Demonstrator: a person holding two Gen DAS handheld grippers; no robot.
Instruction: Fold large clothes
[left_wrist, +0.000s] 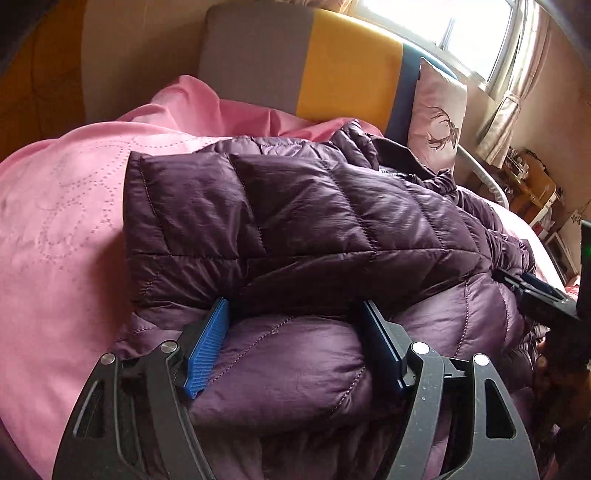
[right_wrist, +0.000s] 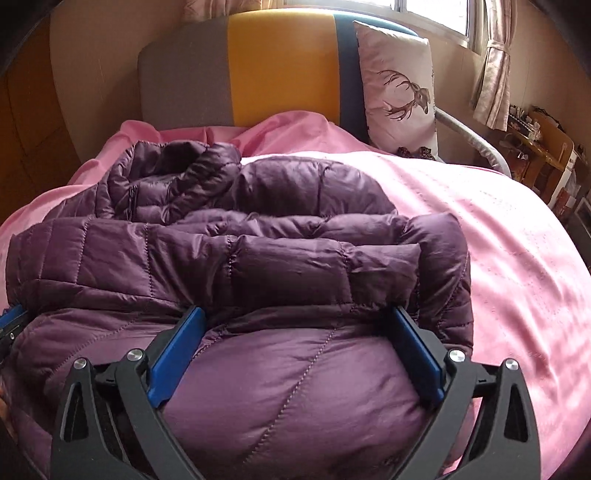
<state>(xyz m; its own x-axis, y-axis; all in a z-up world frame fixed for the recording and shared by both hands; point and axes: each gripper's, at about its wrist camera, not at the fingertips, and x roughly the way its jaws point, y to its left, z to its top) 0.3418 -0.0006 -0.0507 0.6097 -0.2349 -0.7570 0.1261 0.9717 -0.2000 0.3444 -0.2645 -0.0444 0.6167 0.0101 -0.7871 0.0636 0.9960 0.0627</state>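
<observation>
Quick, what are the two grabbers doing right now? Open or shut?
Left gripper: open, fingers either side of a bulge of the purple puffer jacket, not squeezing it.
Right gripper: wide open over the jacket, holding nothing.

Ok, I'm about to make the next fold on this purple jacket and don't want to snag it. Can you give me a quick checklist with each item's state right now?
1. left gripper open: ok, jaws apart with padding bulging between them.
2. right gripper open: ok, jaws wide.
3. Either gripper clamping the purple jacket: cannot tell; fabric sits between both.
4. Jacket fully on the pink bedspread: cannot tell; its near edge is hidden.
5. Deer pillow clear of jacket: ok.
6. Folded layers lying flat: not ok, puffy and uneven.
</observation>
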